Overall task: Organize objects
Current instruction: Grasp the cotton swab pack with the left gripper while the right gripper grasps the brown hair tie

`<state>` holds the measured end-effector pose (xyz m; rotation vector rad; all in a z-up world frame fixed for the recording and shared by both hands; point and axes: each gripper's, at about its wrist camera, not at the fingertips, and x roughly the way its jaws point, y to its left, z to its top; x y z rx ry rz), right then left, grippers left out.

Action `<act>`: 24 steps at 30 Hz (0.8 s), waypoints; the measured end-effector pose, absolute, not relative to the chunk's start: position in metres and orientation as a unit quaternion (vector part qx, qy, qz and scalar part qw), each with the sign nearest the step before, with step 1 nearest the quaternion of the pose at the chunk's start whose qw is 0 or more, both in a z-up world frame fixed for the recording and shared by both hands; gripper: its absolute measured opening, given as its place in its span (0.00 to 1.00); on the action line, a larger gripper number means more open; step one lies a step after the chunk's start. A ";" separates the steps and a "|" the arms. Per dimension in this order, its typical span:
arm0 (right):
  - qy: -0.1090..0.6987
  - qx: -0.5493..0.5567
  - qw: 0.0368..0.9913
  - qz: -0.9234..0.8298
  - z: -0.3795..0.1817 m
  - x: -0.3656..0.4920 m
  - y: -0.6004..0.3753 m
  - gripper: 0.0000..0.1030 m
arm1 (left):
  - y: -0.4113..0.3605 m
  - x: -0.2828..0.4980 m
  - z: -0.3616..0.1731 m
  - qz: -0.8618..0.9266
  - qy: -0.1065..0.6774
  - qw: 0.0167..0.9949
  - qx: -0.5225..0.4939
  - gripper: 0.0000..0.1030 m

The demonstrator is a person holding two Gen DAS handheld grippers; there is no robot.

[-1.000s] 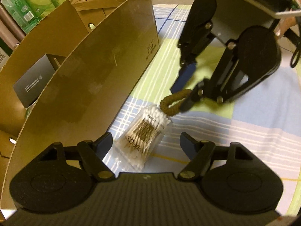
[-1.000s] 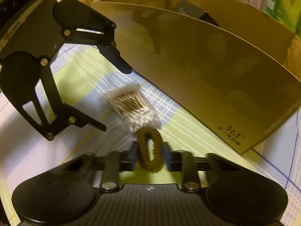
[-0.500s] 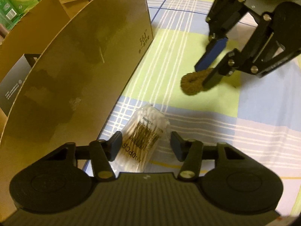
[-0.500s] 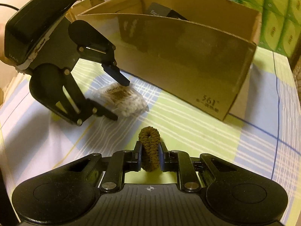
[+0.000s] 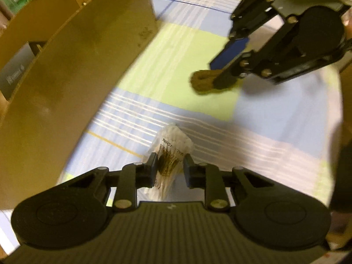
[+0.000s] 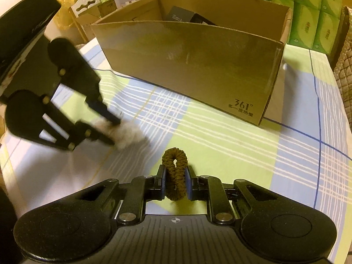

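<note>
A clear bag of cotton swabs [image 5: 173,140] sits between the pads of my left gripper [image 5: 170,167]. Its jaws are closing and squeeze the bag's middle, just above the checked cloth. The right wrist view shows this bag [image 6: 129,134] blurred in the left gripper [image 6: 112,129]. My right gripper [image 6: 175,180] is shut on a brown hair tie [image 6: 175,156], pinched flat and standing upright above the cloth. In the left wrist view the hair tie [image 5: 202,82] hangs from the right gripper [image 5: 220,70] at the upper right. An open cardboard box [image 6: 187,55] stands behind both grippers.
The checked tablecloth [image 6: 242,145] stretches in front of the box. A dark small box [image 6: 182,15] lies inside the cardboard box, whose wall [image 5: 77,66] rises close on my left gripper's left. Green tissue packs [image 6: 308,11] and a quilted chair back [image 6: 345,77] stand behind and right.
My left gripper's jaws came together on the swab bag, and it now looks raised off the cloth. The right gripper, still gripping the hair tie, drew away from the box and rolled the tie upright.
</note>
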<state>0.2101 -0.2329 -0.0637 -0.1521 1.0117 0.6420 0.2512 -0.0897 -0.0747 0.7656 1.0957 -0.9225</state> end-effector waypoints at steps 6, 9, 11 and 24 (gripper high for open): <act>0.476 -0.065 0.825 0.297 -0.059 0.205 -0.232 0.14 | -0.089 0.244 -0.070 -0.447 0.462 0.685 0.341 0.43; 0.478 -0.063 0.825 0.294 -0.057 0.203 -0.234 0.14 | -0.088 0.247 -0.076 -0.453 0.460 0.676 0.355 0.46; 0.480 -0.059 0.825 0.291 -0.058 0.205 -0.234 0.14 | -0.087 0.249 -0.082 -0.452 0.459 0.669 0.370 0.46; 0.493 -0.055 0.823 0.275 -0.072 0.207 -0.230 0.14 | -0.079 0.250 -0.094 -0.415 0.474 0.694 0.348 0.20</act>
